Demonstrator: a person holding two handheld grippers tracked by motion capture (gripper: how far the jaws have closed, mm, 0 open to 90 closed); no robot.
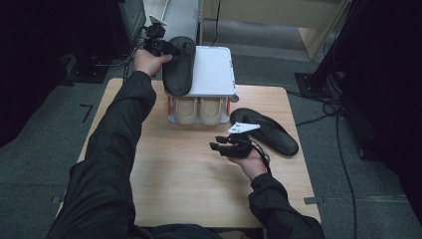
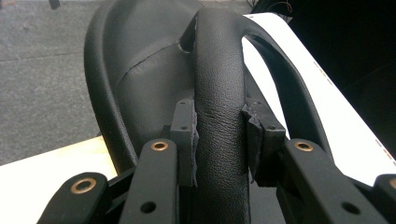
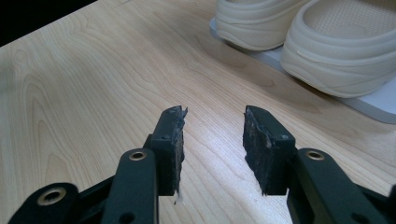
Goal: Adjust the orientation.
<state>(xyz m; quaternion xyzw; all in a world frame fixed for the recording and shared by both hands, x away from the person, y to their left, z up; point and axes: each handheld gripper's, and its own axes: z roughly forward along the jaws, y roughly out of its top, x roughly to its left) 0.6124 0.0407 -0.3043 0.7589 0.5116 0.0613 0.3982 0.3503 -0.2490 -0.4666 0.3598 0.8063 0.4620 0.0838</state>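
Risk first: could tip off the white two-tier shoe rack (image 1: pixel 215 69), since the black rubber flip-flop sandal (image 1: pixel 179 64) lies on its top shelf along the left edge, pinched only by its strap. Beside the rack, at its right foot, a second black flip-flop (image 1: pixel 268 130). Below the top shelf, cream foam clogs (image 3: pixel 327 42). Left gripper (image 2: pixel 219 140) clamped on the strap; right gripper (image 3: pixel 212 149), in front of the rack, spread apart, holding nothing, above bare tabletop.

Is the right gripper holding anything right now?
No, the right gripper has its jaws apart over the bare wooden table, nothing between them.
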